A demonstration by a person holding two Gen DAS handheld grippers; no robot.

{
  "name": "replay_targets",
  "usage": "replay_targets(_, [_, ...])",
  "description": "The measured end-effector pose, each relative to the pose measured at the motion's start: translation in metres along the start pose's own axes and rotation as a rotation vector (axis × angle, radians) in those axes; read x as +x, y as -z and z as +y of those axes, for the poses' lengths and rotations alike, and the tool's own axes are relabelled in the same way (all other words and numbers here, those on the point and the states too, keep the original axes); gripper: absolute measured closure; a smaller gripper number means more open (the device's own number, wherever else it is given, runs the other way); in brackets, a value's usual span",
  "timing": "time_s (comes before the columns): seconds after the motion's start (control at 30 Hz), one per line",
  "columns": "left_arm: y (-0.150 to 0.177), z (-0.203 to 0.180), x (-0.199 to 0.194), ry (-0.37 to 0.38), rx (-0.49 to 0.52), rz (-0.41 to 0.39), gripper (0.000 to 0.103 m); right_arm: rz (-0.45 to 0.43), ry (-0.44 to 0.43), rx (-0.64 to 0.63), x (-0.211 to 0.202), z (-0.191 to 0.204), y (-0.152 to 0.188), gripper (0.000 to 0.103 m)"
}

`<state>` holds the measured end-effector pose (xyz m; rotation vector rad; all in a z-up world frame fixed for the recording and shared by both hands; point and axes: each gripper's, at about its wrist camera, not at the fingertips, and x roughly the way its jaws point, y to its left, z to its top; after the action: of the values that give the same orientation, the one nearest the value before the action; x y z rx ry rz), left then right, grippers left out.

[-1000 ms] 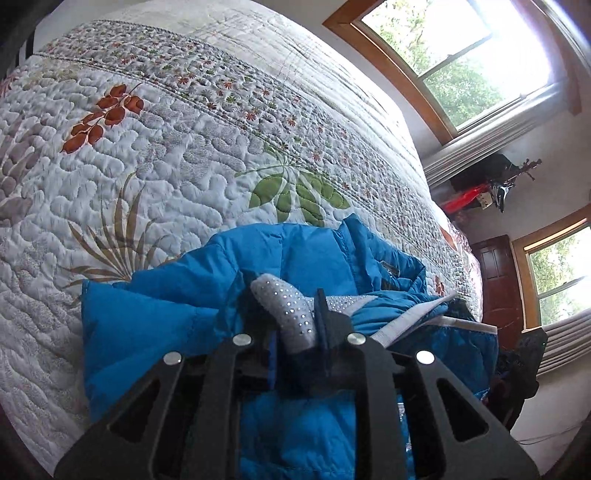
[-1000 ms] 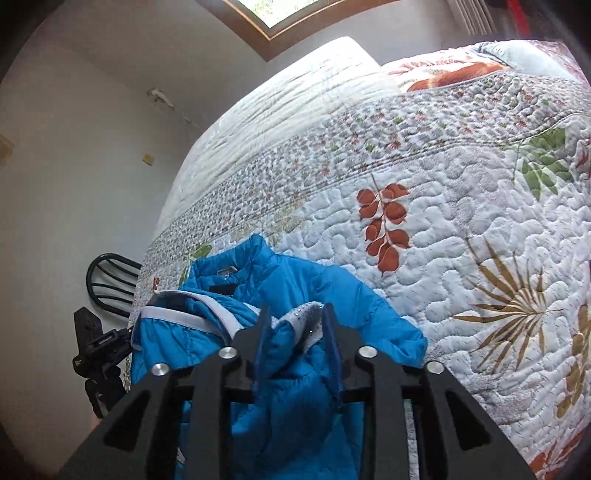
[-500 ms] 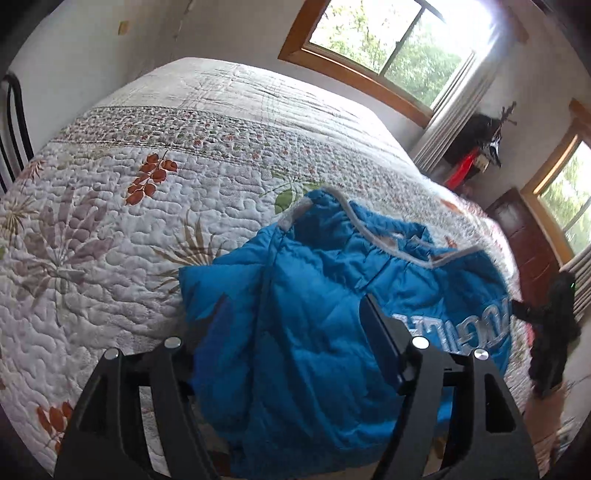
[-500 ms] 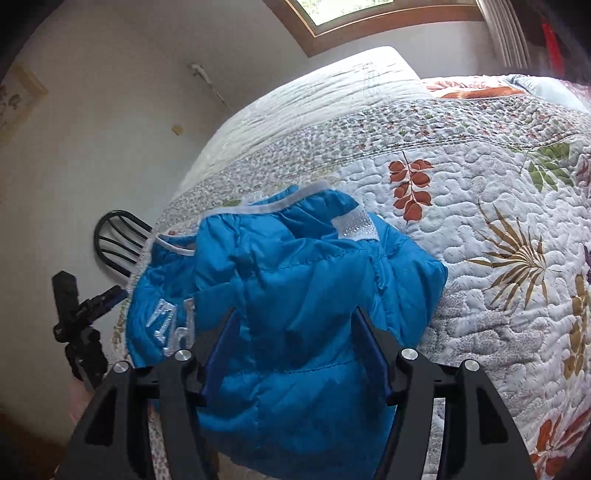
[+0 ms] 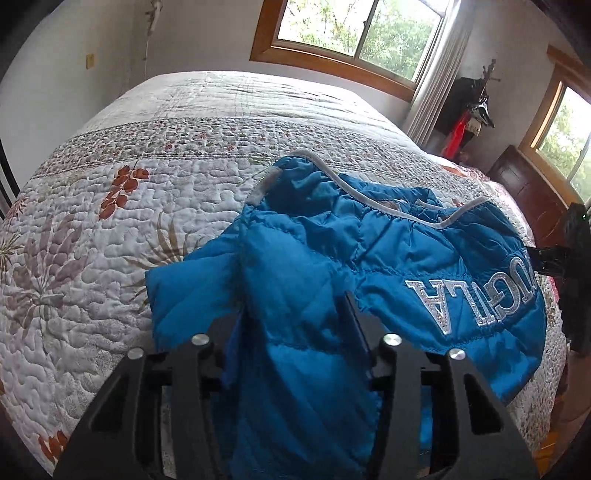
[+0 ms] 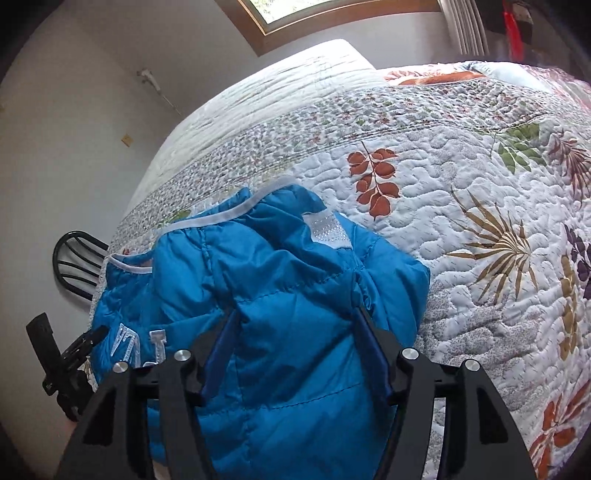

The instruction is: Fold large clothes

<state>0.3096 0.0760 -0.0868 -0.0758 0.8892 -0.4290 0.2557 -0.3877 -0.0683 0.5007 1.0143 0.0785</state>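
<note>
Already the bed [image 5: 155,192] carries the blue jacket [image 5: 332,266] at its near edge, toward 6 o'clock, where puffy fabric could slide off. Its folded sleeve may spring open. Left gripper [image 5: 291,325], just narrowing, and right gripper [image 6: 295,328] both stand released astride it.

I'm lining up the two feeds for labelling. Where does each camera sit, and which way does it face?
Left wrist: on the left gripper, looking down along its fingers over the blue jacket and the quilt toward the windows.
Right wrist: on the right gripper, angled down over the same jacket, toward a wall and chair.
Shared: jacket, quilt; each shows the other gripper at its edge.
</note>
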Motion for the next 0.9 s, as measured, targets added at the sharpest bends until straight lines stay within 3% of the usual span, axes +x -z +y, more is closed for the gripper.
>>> replay_targets(0.1, [-0.005, 0.008, -0.002, 0.064, -0.051, -0.008, 0.082, 0.006, 0.048, -0.019, 0.007, 0.006, 0.004, 0.045])
replay_targets(0.2, [-0.008, 0.019, -0.003, 0.119, -0.127, -0.025, 0.087, -0.040, 0.070, 0.007, -0.003, 0.005, 0.009, 0.047])
replay_targets(0.3, [-0.005, 0.021, -0.001, 0.135, -0.151, -0.040, 0.088, -0.077, 0.030, 0.020, -0.018, 0.001, 0.015, 0.046])
replay_targets(0.5, [-0.002, 0.025, 0.000, 0.161, -0.120, -0.049, 0.087, -0.086, 0.051, 0.010, -0.020, -0.009, 0.011, 0.039])
replay_targets(0.57, [0.000, 0.027, 0.001, 0.158, -0.119, -0.051, 0.087, -0.072, 0.080, 0.024, -0.011, -0.015, 0.004, 0.031])
replay_targets(0.67, [0.003, 0.026, 0.000, 0.134, -0.095, -0.061, 0.080, -0.025, 0.050, 0.009, 0.006, -0.021, -0.001, 0.031])
replay_targets(0.7, [0.002, 0.026, 0.000, 0.128, -0.092, -0.059, 0.077, -0.020, 0.063, -0.007, 0.011, -0.020, -0.003, 0.033])
replay_targets(0.9, [-0.001, 0.033, -0.001, 0.147, -0.141, -0.046, 0.071, -0.025, 0.115, -0.052, 0.007, -0.012, -0.006, 0.068])
